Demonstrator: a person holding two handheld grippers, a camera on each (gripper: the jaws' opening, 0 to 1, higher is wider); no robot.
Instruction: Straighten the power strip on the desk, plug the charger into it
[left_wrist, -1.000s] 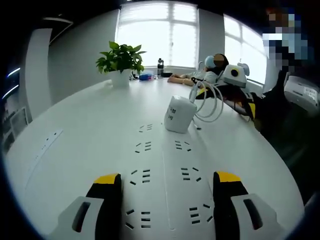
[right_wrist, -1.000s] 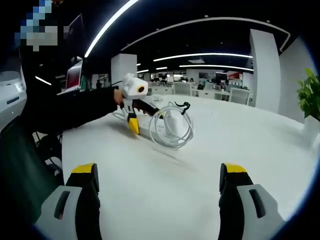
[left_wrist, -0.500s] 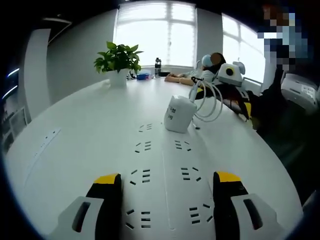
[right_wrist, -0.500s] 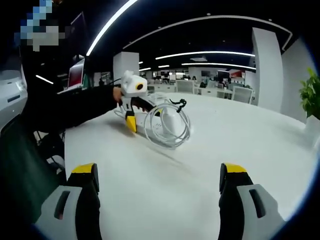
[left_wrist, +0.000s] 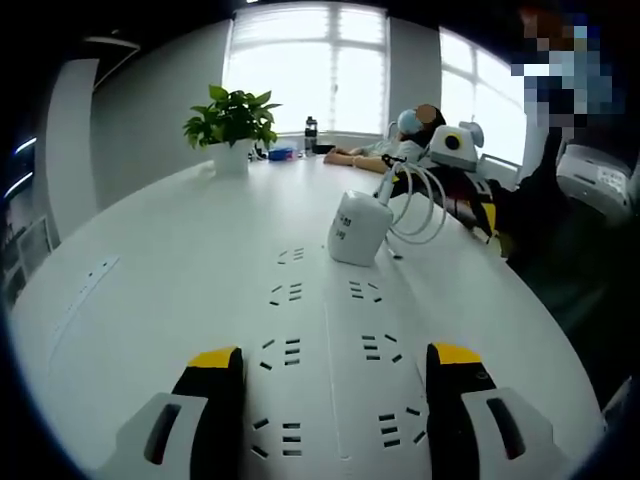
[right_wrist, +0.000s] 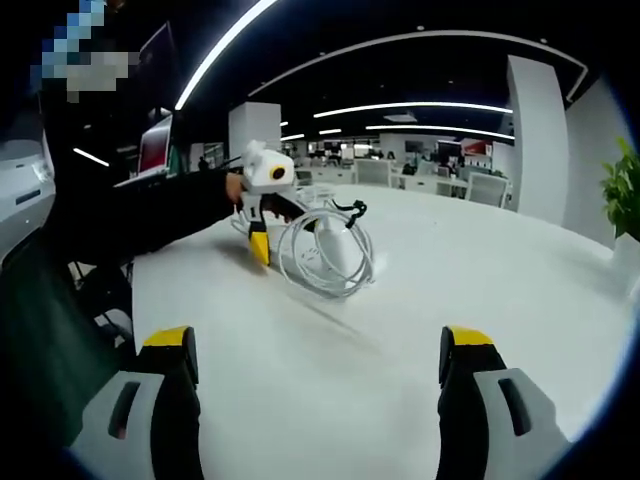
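Both our grippers, left (left_wrist: 332, 400) and right (right_wrist: 313, 400), spread; next we grasp the charger (left_wrist: 358, 228) beside the power strip (left_wrist: 330, 340).

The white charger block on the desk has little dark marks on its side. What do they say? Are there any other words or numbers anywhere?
Charger: two short rows of dark print on its side, too small and blurred to read.
Power strip: socket slots, no readable words or numbers.
Bottle on the window sill: no label that can be read.
Nothing else in the left gripper view or the right gripper view carries readable text.
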